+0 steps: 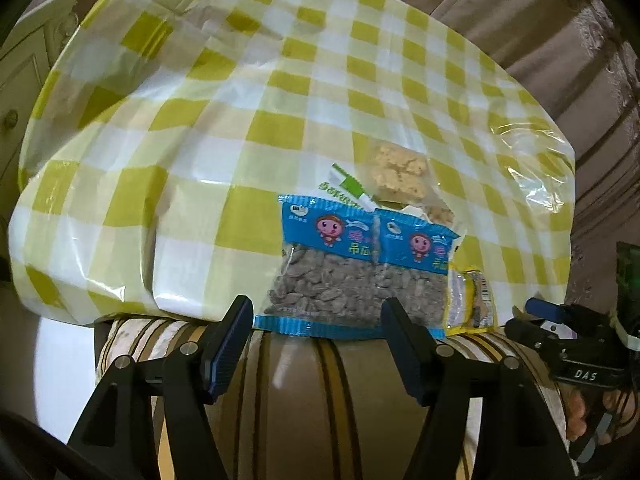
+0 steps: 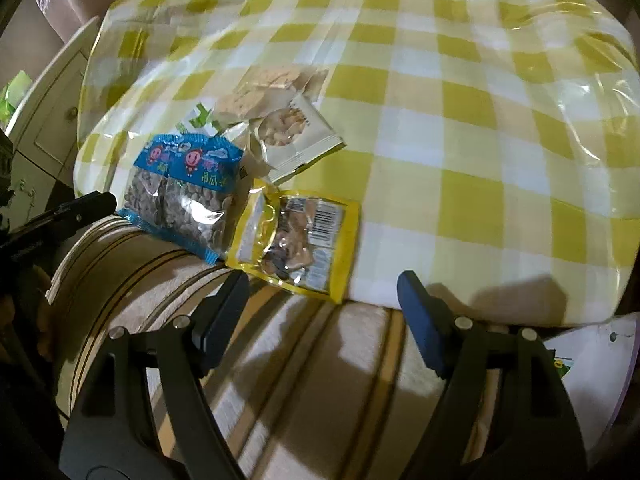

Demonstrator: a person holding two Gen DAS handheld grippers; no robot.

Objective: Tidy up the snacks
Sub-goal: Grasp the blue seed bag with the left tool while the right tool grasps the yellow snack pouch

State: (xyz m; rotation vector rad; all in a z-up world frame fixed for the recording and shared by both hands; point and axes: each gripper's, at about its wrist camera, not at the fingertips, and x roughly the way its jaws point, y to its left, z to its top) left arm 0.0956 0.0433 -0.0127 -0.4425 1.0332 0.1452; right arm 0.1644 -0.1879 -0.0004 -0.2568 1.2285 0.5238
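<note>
Two blue seed packets (image 1: 352,276) lie side by side at the near edge of a yellow-checked tablecloth (image 1: 224,120); they also show in the right wrist view (image 2: 182,196). A yellow snack packet (image 2: 296,240) lies just right of them, seen edge-on in the left wrist view (image 1: 470,300). Behind lie a clear bag of golden pieces (image 1: 400,172) and a white packet (image 2: 296,136). My left gripper (image 1: 316,350) is open and empty, just short of the blue packets. My right gripper (image 2: 320,320) is open and empty, just short of the yellow packet.
The table's striped beige rim (image 2: 280,360) runs under both grippers. A white cabinet (image 2: 48,120) stands at the left. A brown sofa (image 1: 560,40) lies behind the table. A white bag (image 2: 592,360) sits at lower right. The right gripper shows in the left wrist view (image 1: 568,332).
</note>
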